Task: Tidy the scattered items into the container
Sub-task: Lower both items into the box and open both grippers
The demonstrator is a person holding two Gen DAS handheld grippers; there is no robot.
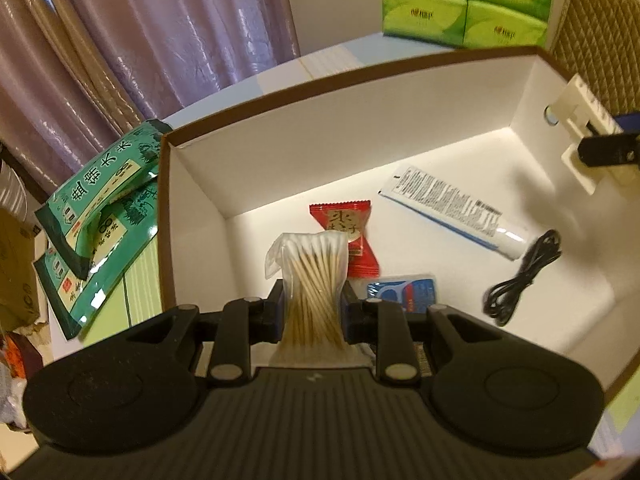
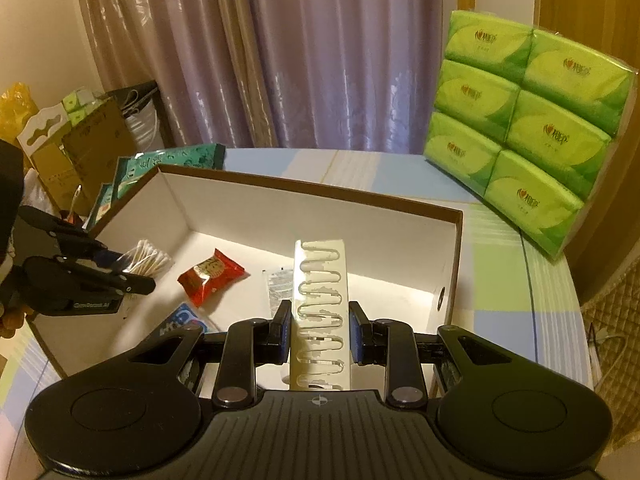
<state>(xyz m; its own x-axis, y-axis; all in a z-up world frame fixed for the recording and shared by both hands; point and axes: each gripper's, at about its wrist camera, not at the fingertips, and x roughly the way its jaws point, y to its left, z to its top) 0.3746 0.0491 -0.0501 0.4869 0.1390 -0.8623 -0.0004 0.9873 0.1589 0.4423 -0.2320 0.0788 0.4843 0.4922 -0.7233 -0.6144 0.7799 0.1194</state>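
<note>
Left wrist view shows the left hand-held gripper [image 1: 312, 304] clamping a cotton swab bag [image 1: 314, 280] over the box [image 1: 340, 140], while the right hand-held gripper [image 2: 320, 330] pinches a hook strip [image 2: 320, 312] above it, both seemingly poised to drop.

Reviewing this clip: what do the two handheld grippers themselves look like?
Both the left gripper and right gripper are matte black plastic: ribbed centre plate, two round pods, linkage arms with silver pivot pins, blue finger pads. The right wrist view shows small white lettering on the left one's side. No cables visible.

Left claw [image 1: 312, 304] clamped, right claw [image 2: 320, 330] clamped, both level
</note>
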